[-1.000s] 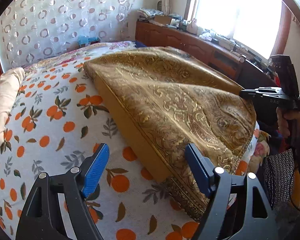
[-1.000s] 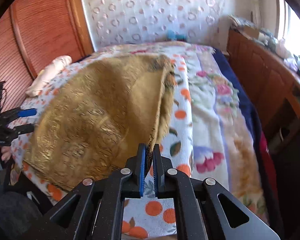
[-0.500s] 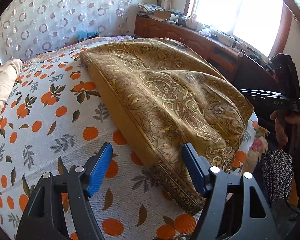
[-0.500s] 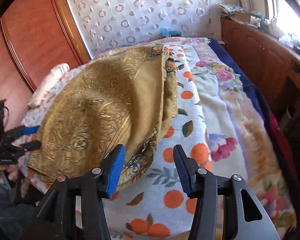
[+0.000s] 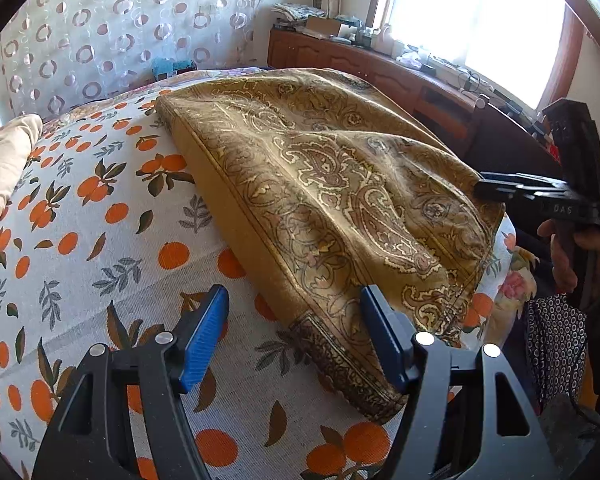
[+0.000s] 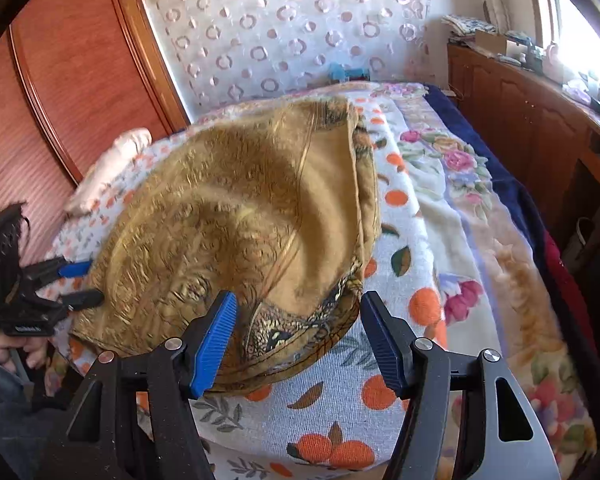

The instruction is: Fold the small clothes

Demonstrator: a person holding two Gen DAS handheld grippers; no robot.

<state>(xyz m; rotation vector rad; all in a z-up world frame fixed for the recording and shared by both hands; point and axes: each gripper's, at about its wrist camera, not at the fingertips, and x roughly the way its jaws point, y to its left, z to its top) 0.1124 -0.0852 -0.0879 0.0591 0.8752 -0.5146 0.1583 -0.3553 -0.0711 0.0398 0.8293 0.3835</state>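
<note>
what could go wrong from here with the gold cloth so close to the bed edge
The folded gold paisley cloth has its near corner lying at the edge of the orange-print bedspread, so it may slide off. The right hand-held gripper, whose jaws have just been opening, has that corner lying loose between its fingers; pulling back could drag it and undo the fold. The left hand-held gripper is open and straddles the cloth's other near corner, so it may snag the hem.
</note>
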